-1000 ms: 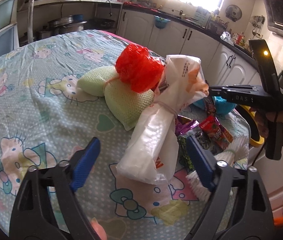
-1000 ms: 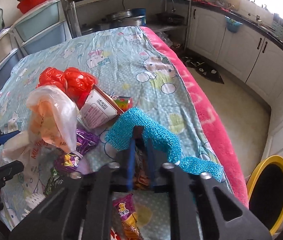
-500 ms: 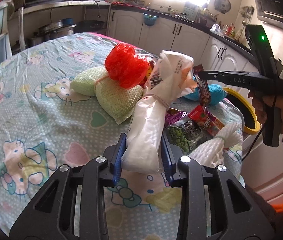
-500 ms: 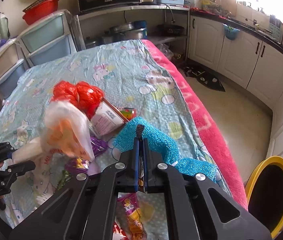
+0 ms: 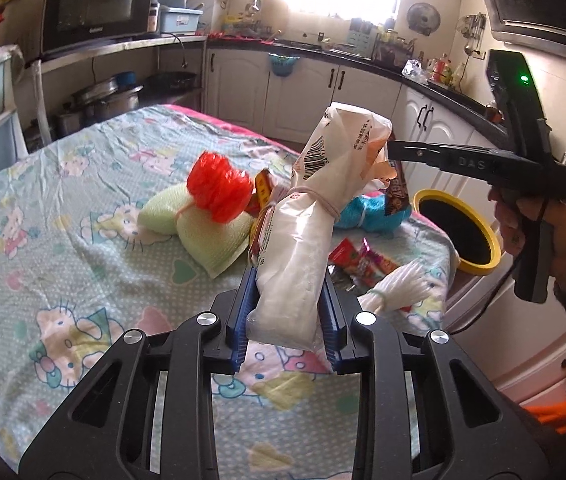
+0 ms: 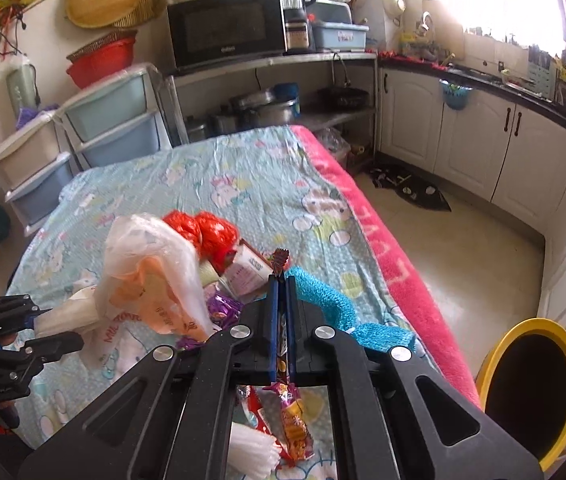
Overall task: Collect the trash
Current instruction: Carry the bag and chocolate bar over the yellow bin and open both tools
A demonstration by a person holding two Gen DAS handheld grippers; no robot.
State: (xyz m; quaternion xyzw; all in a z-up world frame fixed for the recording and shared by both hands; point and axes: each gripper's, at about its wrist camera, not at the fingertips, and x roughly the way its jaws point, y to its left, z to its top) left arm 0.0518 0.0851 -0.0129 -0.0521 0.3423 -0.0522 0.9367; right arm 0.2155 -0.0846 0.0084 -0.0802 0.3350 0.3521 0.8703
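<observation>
My left gripper has its blue jaws closing on the lower end of a long white plastic bag, and the pads press into it. The bag stands up from the jaws, clear of the tablecloth, and also shows as a white plastic bag in the right wrist view. My right gripper is shut on a thin dark snack wrapper. That wrapper hangs from the right gripper behind the bag's top. A yellow-rimmed bin stands on the floor at the table's right.
A red plastic bag, green cloths, a blue cloth, snack wrappers and a white bundle lie on the patterned tablecloth. Cabinets line the far wall. Drawers stand behind the table.
The left jaws went from wide open to pressing on the white bag and lifted it. The right jaws shut on the wrapper and rose with it above the blue cloth.
</observation>
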